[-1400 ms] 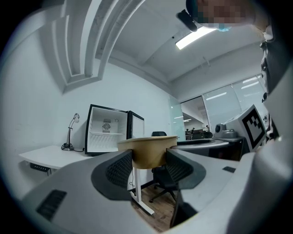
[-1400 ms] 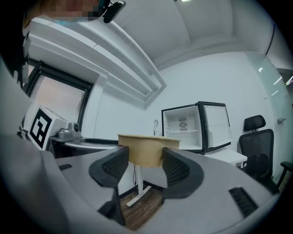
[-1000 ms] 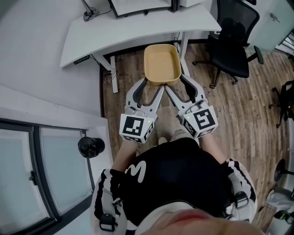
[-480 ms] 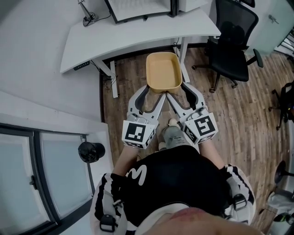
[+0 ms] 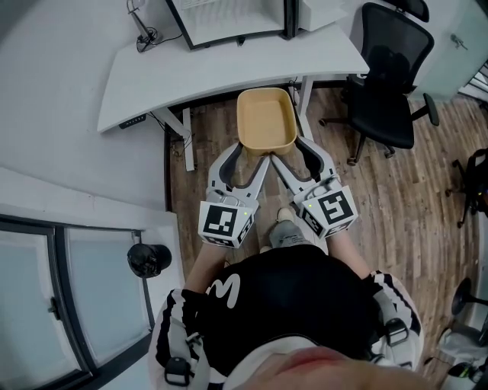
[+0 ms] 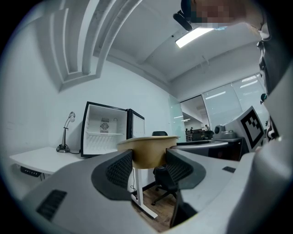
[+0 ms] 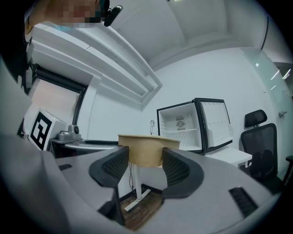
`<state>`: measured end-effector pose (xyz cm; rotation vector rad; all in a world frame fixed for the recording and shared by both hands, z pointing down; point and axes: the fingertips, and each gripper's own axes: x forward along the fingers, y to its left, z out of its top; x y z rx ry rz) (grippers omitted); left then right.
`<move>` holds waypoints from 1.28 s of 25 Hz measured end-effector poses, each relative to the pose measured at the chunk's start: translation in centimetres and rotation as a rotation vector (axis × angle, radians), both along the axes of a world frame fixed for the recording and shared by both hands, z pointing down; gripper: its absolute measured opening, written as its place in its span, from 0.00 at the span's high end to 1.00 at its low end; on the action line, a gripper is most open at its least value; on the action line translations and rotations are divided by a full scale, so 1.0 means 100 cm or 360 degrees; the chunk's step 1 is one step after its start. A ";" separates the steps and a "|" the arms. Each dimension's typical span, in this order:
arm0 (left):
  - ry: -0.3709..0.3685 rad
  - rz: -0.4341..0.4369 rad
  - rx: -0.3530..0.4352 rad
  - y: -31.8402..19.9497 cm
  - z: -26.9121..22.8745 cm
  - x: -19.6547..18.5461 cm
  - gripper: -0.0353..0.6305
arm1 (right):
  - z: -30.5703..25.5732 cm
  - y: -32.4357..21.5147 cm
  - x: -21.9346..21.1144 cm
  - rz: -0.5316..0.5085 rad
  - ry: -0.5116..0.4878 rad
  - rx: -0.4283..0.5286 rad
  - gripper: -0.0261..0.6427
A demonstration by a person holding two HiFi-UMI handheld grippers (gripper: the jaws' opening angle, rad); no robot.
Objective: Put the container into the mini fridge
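Office room, wood floor. Left gripper and right gripper are each clamped on the near end of the tan container, held airborne at 12 o'clock. Beyond it: white desk, with the open mini fridge on top. Step: carry. Next move, likely: advance and raise to shelf height.

The right claw presses both jaws on the sides of the tan container. Behind it, the mini fridge stands open on the white tabletop. A black chair is past the tabletop's right edge.
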<state>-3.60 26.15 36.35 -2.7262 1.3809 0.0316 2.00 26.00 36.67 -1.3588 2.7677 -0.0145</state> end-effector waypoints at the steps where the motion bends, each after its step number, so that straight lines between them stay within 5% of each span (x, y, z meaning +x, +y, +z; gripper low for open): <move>1: 0.0002 -0.0003 0.0000 -0.005 0.000 0.001 0.60 | 0.001 -0.005 0.001 0.0000 0.0012 -0.0022 0.60; 32: 0.0015 -0.0078 0.0004 -0.145 -0.007 0.028 0.60 | -0.006 -0.148 0.028 -0.0089 -0.0025 0.0015 0.60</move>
